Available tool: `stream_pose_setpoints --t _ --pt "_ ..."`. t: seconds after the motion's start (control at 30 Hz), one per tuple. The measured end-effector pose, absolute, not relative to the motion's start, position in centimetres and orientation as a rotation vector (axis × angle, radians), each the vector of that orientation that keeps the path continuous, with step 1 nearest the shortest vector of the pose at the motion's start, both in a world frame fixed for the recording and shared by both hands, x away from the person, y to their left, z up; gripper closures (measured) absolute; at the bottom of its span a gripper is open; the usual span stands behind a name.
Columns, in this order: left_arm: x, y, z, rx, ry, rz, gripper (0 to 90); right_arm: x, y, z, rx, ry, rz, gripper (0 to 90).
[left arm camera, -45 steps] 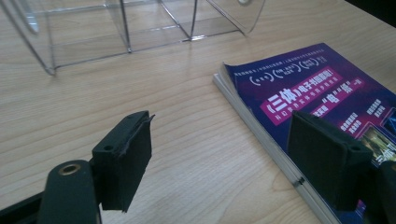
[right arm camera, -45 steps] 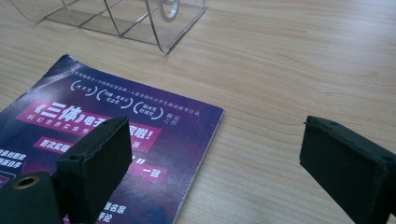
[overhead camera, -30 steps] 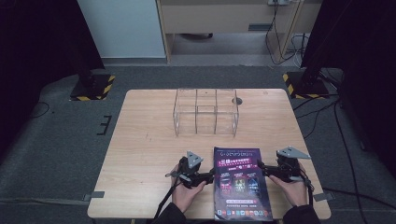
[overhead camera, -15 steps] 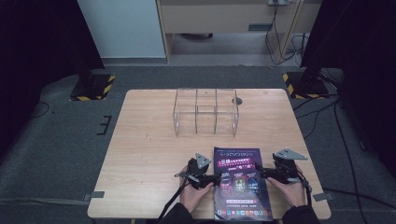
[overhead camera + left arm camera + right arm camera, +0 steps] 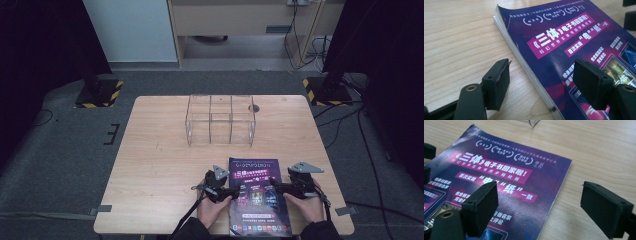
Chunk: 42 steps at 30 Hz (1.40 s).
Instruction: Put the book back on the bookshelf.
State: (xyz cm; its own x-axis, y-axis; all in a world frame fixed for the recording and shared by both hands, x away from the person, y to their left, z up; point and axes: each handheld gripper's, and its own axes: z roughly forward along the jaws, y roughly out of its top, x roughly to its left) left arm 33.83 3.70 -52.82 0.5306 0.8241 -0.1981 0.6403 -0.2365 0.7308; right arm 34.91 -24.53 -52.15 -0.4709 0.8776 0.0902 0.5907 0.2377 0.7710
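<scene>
- The left claw (image 5: 235, 191) sits low at the left edge of the book (image 5: 259, 195). In the left gripper view its jaws stand apart and straddle that edge, one pad over the bare wood, the other above the cover, neither pressing. They have just been closing in a little, with the book's edge between them.
- The book, with a purple cover, lies flat at the near edge of the wooden surface (image 5: 160, 150), between the two hands.
- A clear plastic divided box (image 5: 221, 120) stands well beyond the book, towards the far side.
- The right claw (image 5: 274, 189) is at the book's right edge, jaws wide apart, straddling that edge and gripping nothing.
</scene>
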Motion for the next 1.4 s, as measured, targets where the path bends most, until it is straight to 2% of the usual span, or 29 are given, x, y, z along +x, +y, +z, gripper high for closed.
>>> stream_pose_setpoints --t 0.53,0.97,1.4 --pt "33.9 2.8 -53.2 1.939 1.199 0.294 34.6 34.7 -23.7 -53.4 1.372 2.213 1.070 16.6" --pt "34.0 2.7 -53.3 1.924 1.213 0.296 33.7 34.6 -23.5 -53.7 1.354 2.211 1.105 18.8" --pt "33.9 2.6 -53.5 1.825 1.275 0.275 34.4 34.5 -23.3 -53.7 1.362 2.202 1.104 19.6"
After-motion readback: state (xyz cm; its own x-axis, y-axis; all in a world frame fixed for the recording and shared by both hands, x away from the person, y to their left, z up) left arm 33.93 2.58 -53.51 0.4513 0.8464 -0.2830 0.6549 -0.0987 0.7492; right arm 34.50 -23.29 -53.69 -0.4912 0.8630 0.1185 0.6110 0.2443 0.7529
